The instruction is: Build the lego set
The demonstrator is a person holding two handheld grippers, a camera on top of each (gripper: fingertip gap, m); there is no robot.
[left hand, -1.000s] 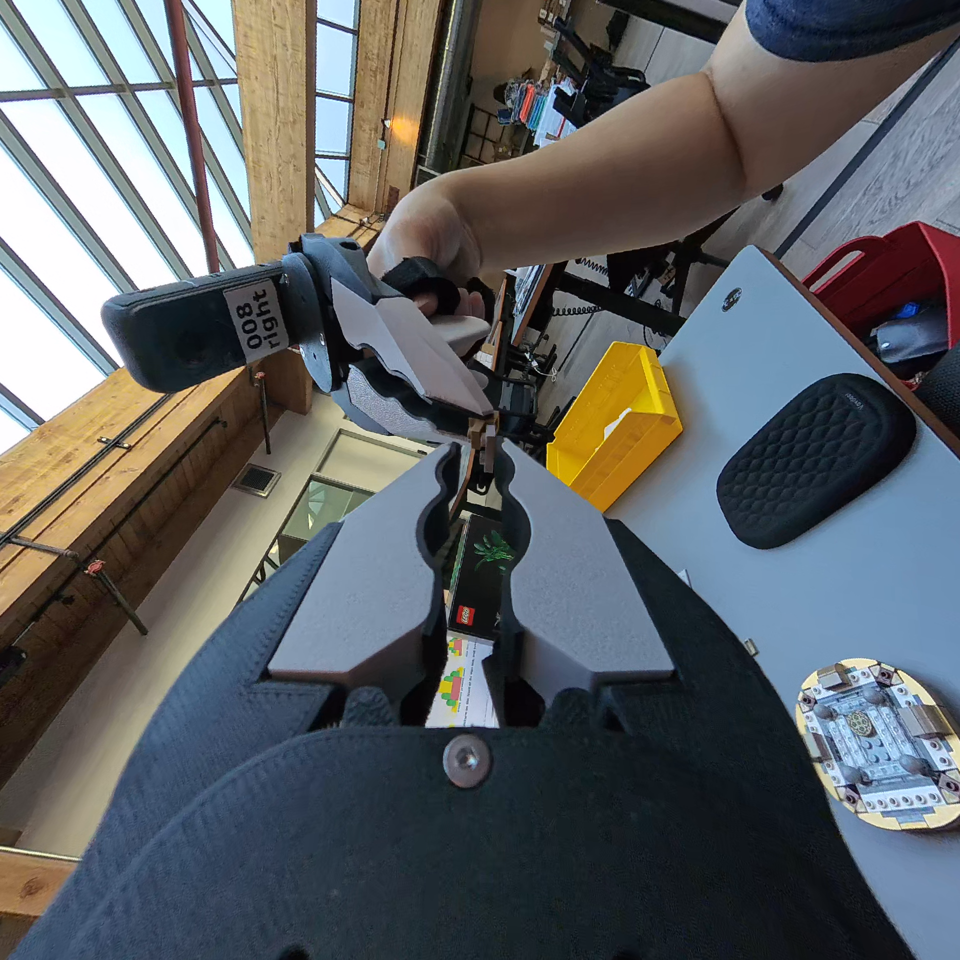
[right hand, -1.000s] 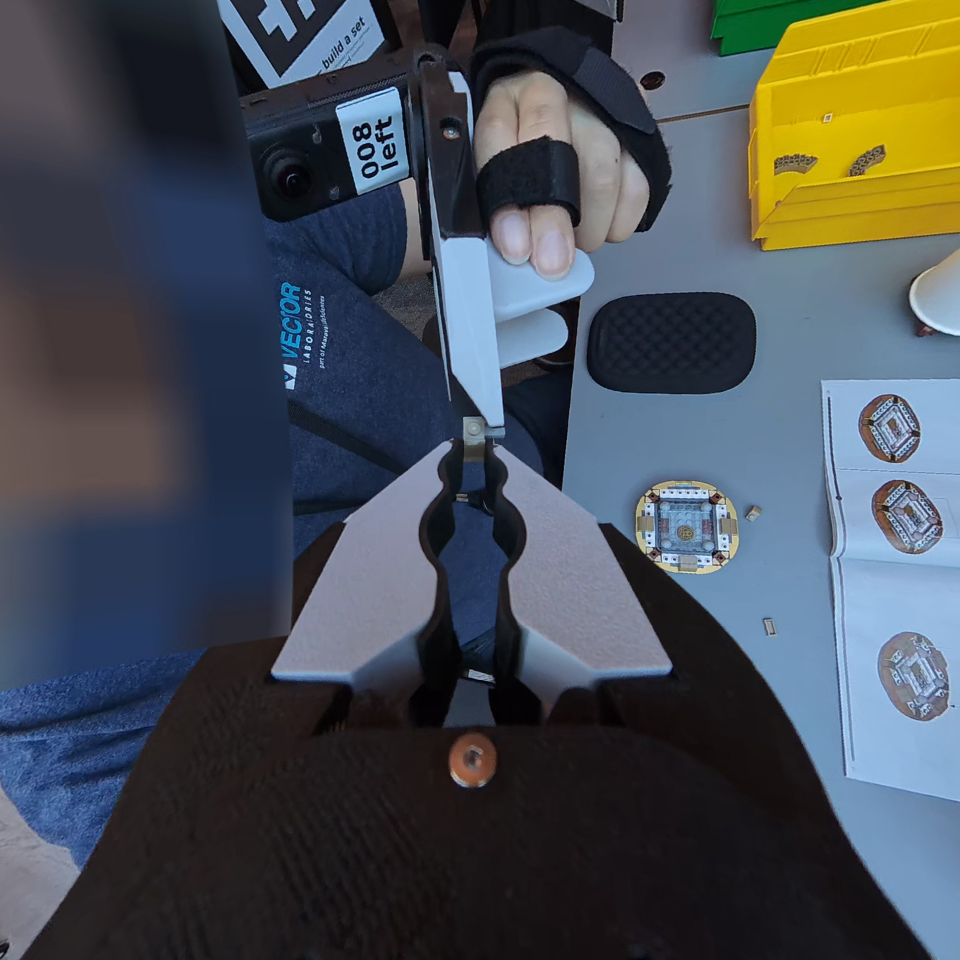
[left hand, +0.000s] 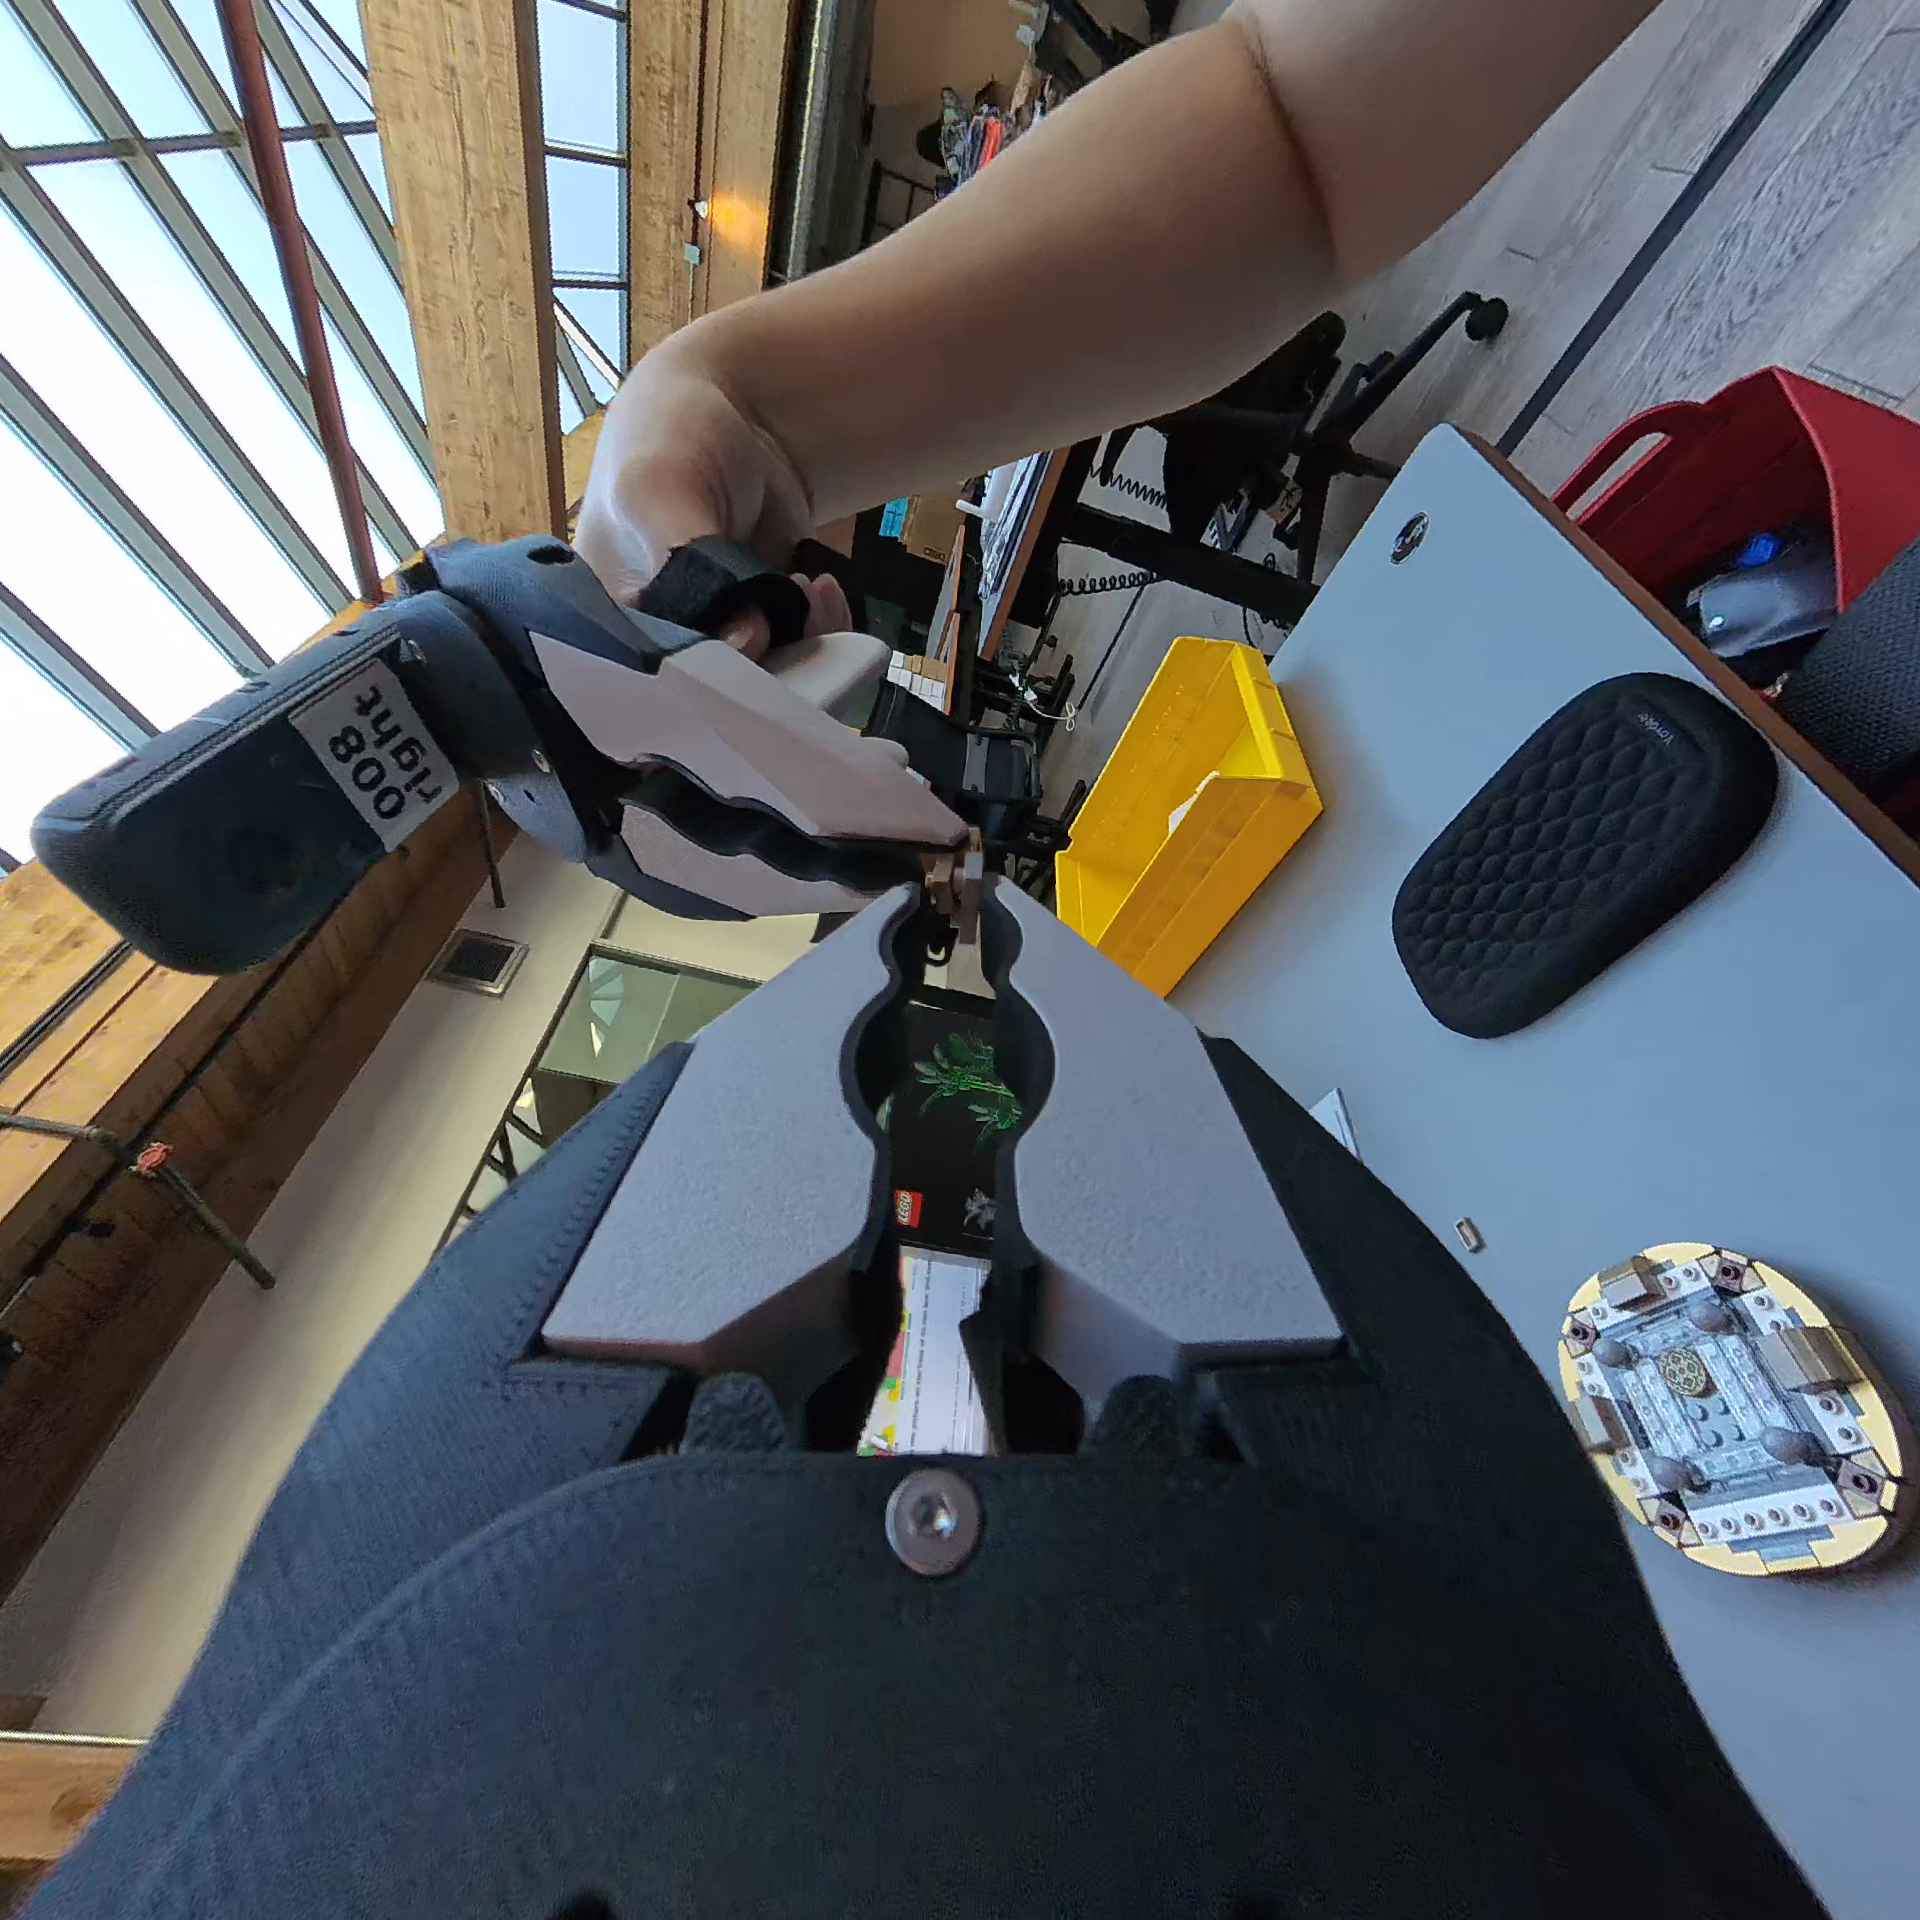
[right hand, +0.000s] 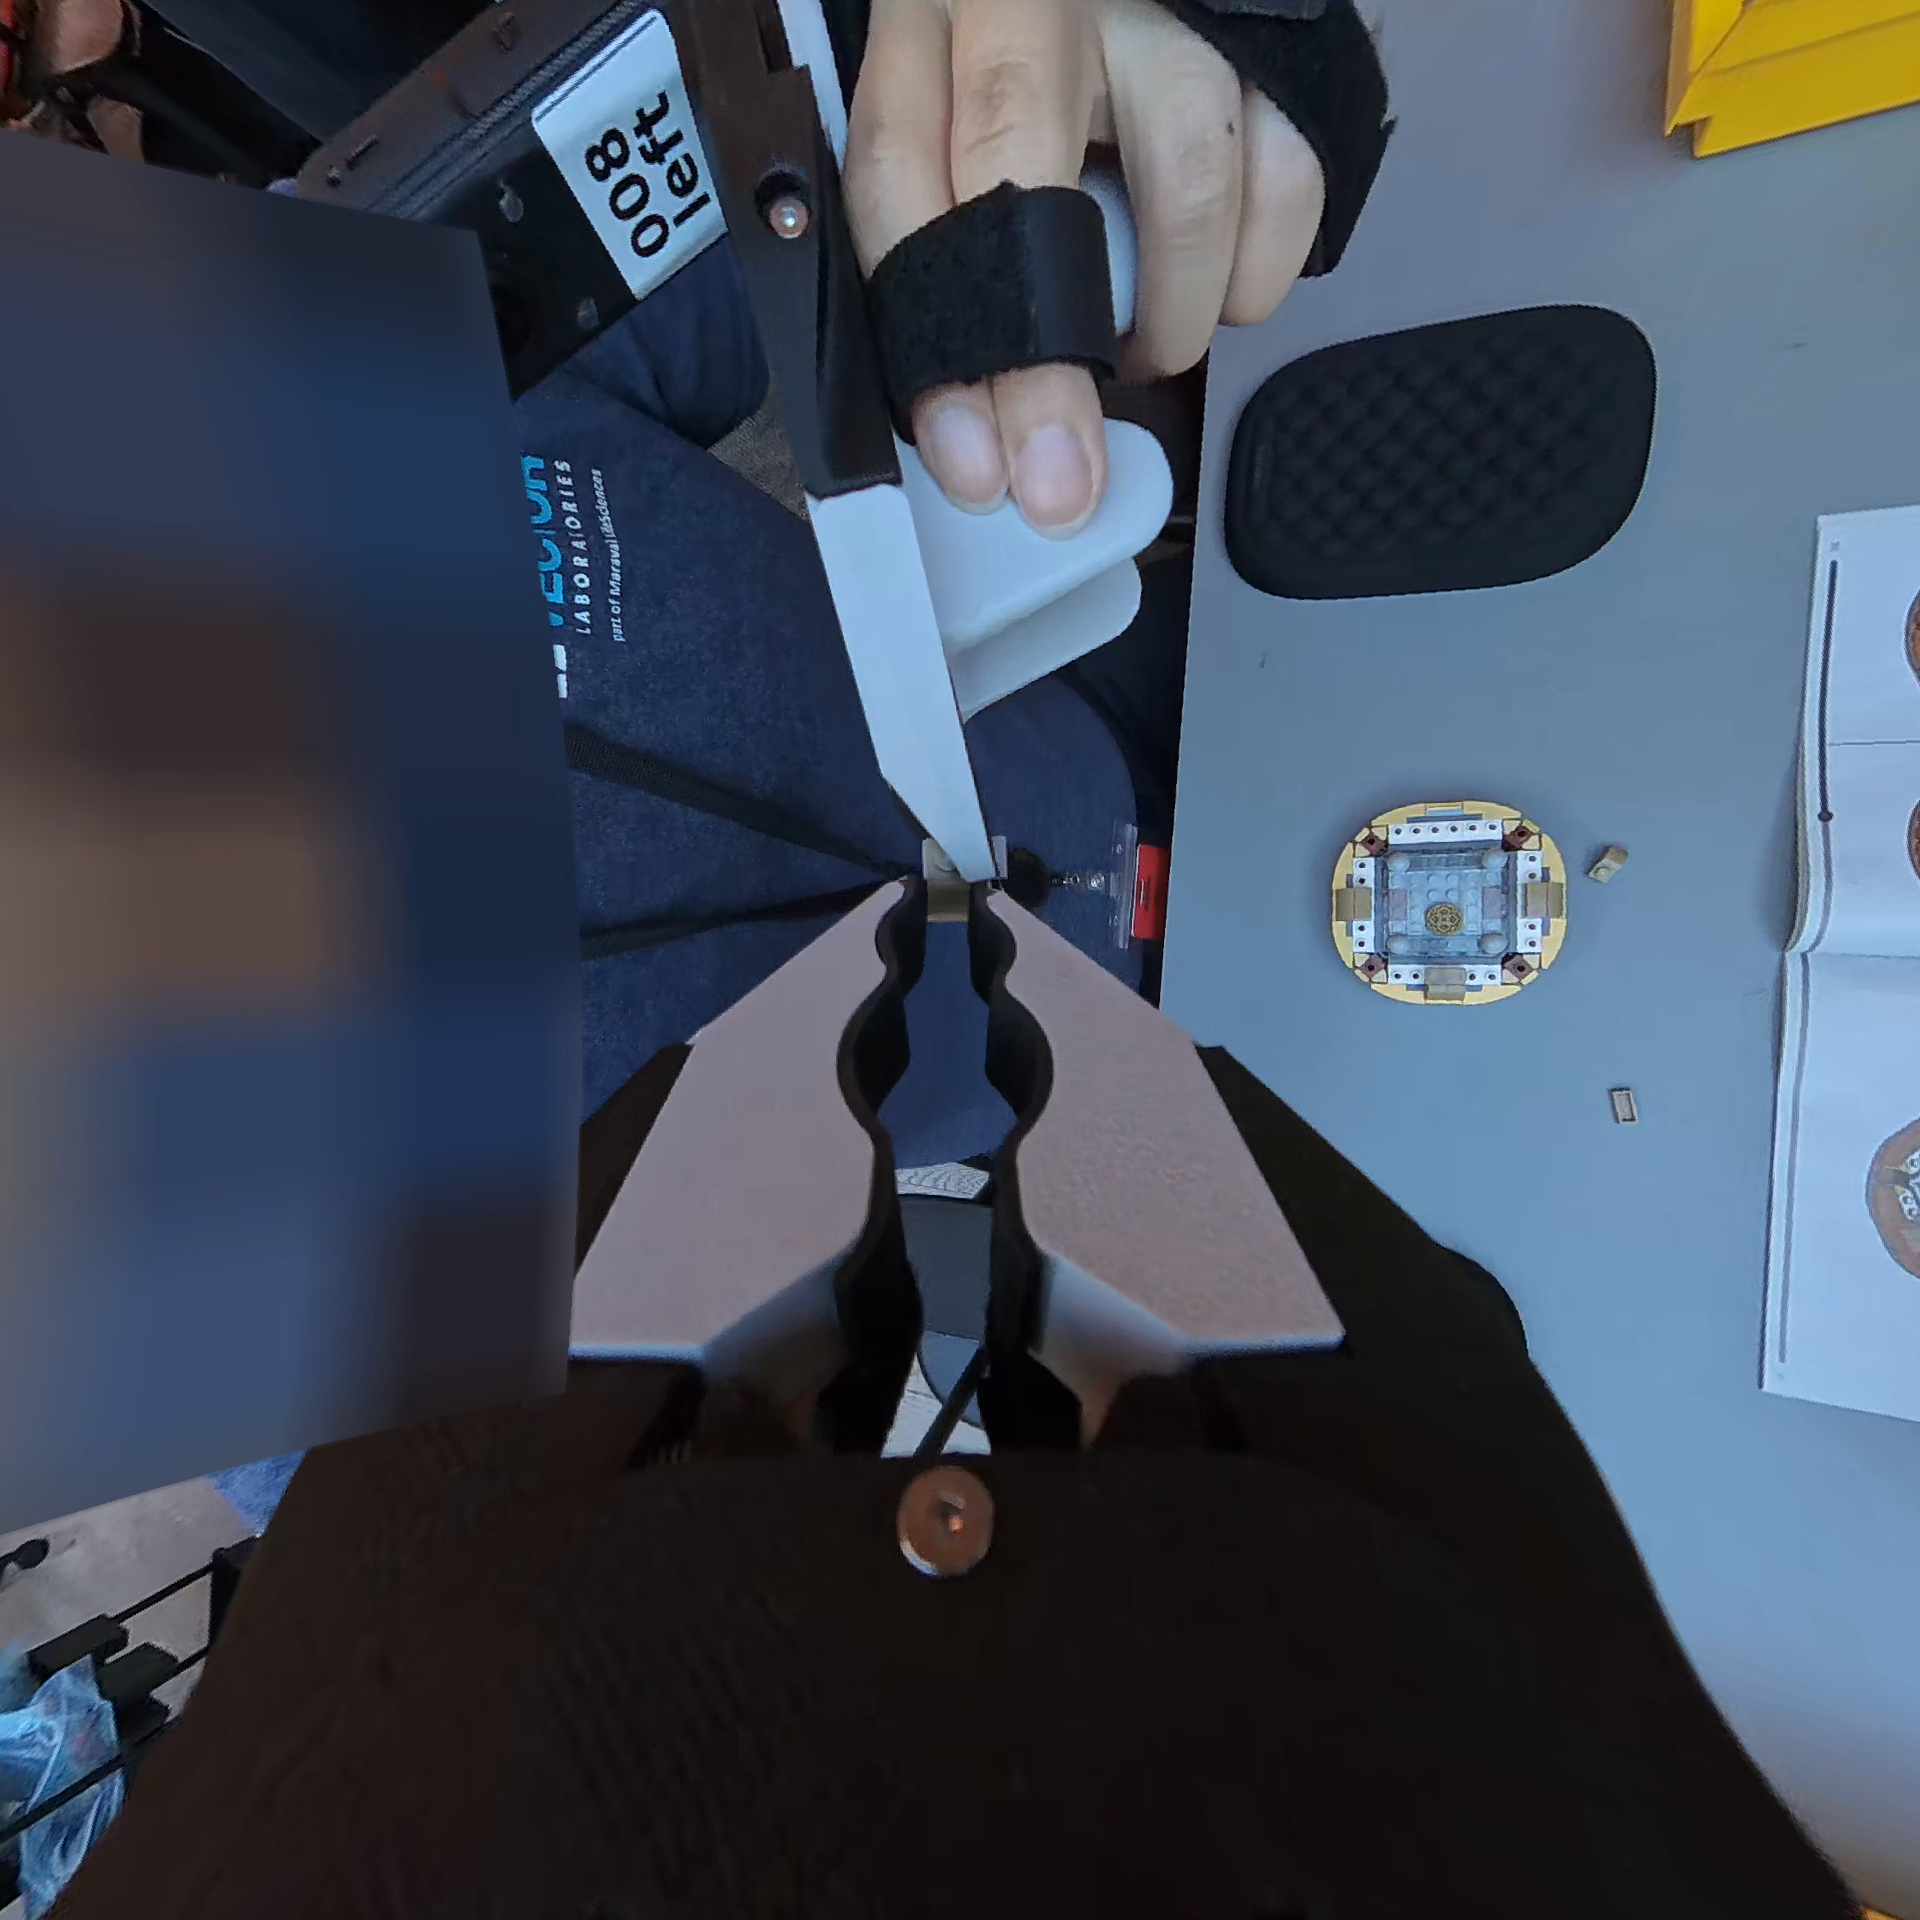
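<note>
Two grippers meet tip to tip above the grey counter's (right hand: 1455, 1351) near edge, left gripper (left hand: 954, 906) and right gripper (right hand: 948, 902) each with fingers nearly closed on a small tan-and-grey lego piece (right hand: 954, 885), probably pressing parts together; the round yellow-rimmed lego base (right hand: 1448, 900) waits on the counter.

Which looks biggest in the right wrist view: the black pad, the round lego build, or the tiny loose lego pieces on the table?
1. Black pad, clearly largest.
2. Round lego build, smaller.
3. The two loose lego pieces, tiny and about alike, so no ranking between them.
All lie on the table, so distance hardly skews this.
</note>
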